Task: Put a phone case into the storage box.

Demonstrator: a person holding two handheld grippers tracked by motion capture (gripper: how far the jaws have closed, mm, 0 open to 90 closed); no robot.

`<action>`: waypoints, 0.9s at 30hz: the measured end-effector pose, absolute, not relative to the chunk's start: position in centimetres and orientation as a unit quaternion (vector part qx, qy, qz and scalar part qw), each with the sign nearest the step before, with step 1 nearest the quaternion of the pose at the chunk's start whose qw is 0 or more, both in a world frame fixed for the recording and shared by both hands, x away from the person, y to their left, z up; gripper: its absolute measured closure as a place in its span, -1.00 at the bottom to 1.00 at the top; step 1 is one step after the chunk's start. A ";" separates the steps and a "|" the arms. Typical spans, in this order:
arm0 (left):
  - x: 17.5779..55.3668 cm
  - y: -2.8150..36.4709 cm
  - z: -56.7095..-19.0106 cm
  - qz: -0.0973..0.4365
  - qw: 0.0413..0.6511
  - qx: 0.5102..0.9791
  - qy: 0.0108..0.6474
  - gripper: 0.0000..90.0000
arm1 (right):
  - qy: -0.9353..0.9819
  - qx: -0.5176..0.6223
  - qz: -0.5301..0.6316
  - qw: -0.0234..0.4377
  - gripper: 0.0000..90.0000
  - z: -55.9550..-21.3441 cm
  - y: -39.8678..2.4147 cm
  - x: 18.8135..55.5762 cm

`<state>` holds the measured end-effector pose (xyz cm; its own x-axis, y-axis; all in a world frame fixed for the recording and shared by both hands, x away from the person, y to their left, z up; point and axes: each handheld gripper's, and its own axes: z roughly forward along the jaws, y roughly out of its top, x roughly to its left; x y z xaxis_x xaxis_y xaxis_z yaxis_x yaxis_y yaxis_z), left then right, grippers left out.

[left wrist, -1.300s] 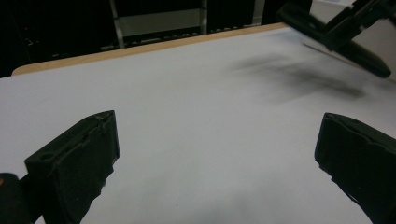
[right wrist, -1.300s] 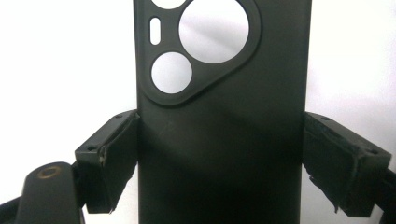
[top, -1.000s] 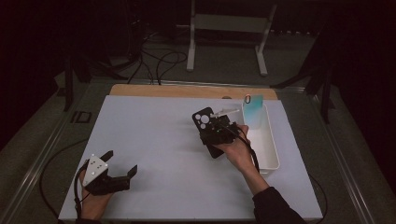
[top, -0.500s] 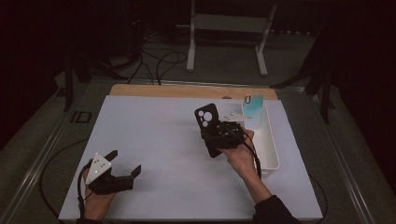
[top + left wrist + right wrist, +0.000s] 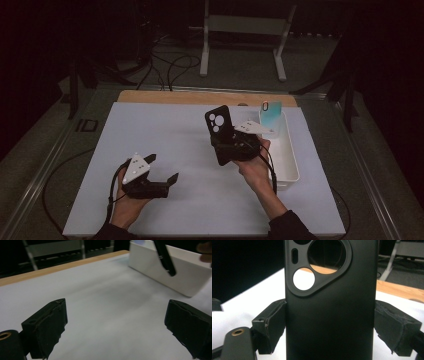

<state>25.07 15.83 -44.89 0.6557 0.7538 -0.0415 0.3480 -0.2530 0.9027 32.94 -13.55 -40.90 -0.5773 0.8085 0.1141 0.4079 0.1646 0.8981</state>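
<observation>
A black phone case [image 5: 221, 131] with camera cut-outs stands upright in my right gripper [image 5: 231, 146], held above the white mat near its middle right. In the right gripper view the black phone case [image 5: 331, 302] sits between both pads [image 5: 272, 322], which press on its two sides. My left gripper [image 5: 162, 170] hovers low over the mat's front left with its jaws wide apart and nothing between them. In the left gripper view the case's lower end [image 5: 165, 257] hangs in front of a white bin [image 5: 180, 270].
A long white bin [image 5: 287, 150] lies along the mat's right side, with a teal phone case [image 5: 270, 114] leaning at its far end. A wooden strip [image 5: 200, 97] borders the mat's far edge. Cables trail off the table's left side.
My right gripper has lifted the black case slightly and tilted it more upright. My left gripper has shifted a little to the right.
</observation>
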 end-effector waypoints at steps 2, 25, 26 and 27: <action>25.4 14.8 -44.6 0.198 0.493 0.771 0.352 -0.89 | 0.733 0.409 0.505 0.204 -0.65 -40.8 -13.4 32.8; 27.6 8.1 -44.6 0.138 0.533 0.766 0.333 -0.20 | 0.713 0.380 0.563 0.176 -0.65 -40.7 -11.3 31.5; 27.7 8.0 -44.6 0.136 0.534 0.765 0.333 -0.16 | 0.713 0.377 0.564 0.174 -0.65 -40.7 -11.3 31.5; 27.7 7.9 -44.6 0.136 0.535 0.764 0.334 -0.12 | 0.713 0.376 0.566 0.174 -0.65 -40.6 -11.3 31.4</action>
<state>27.70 7.91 -44.64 0.7401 0.6556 -0.1496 0.3643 -0.2039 0.9087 31.44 -11.27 -40.62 -0.6570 0.7327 0.1775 0.3387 0.0765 0.9378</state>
